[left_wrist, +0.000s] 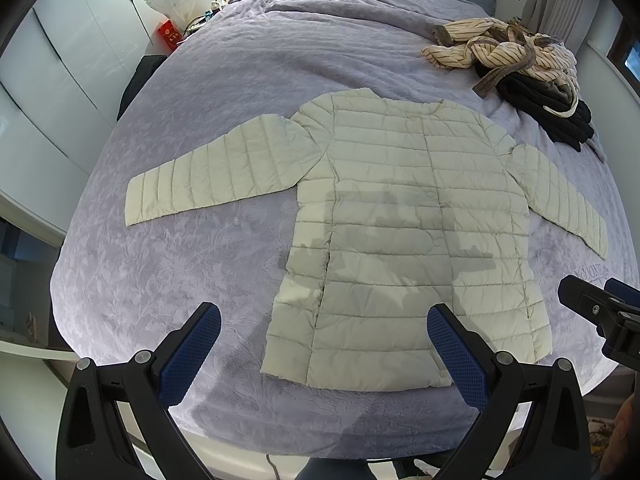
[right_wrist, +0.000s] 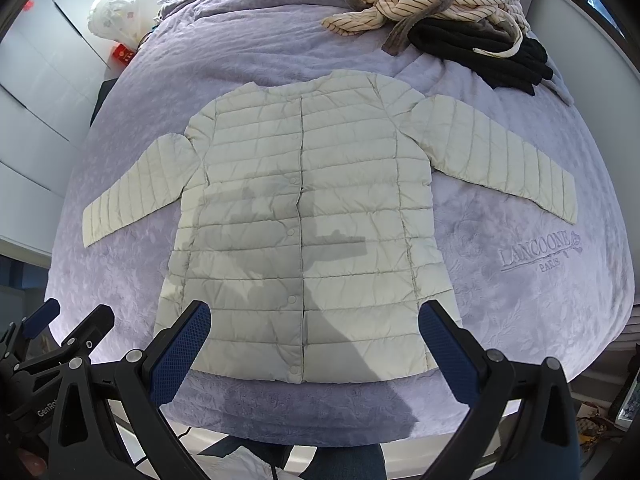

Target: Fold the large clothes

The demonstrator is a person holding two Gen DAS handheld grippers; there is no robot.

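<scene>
- Pale quilted jacket (right_wrist: 304,216) lies flat, front up, sleeves spread, on a lilac bedspread (right_wrist: 520,300).
- Left gripper (left_wrist: 324,336) and right gripper (right_wrist: 314,334) hover spread wide, holding nothing.
- Likely light, puffy, slippery; pinch a cuff or hem corner.

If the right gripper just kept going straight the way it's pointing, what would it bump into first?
Most likely the pale quilted jacket spread flat on the bed. The right gripper, jaws wide open, points at its lower front near the snaps. Depth is hard to judge here.

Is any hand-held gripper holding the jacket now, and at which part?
Nothing is held. The left hand-held gripper and right hand-held gripper are open above the jacket.
</scene>
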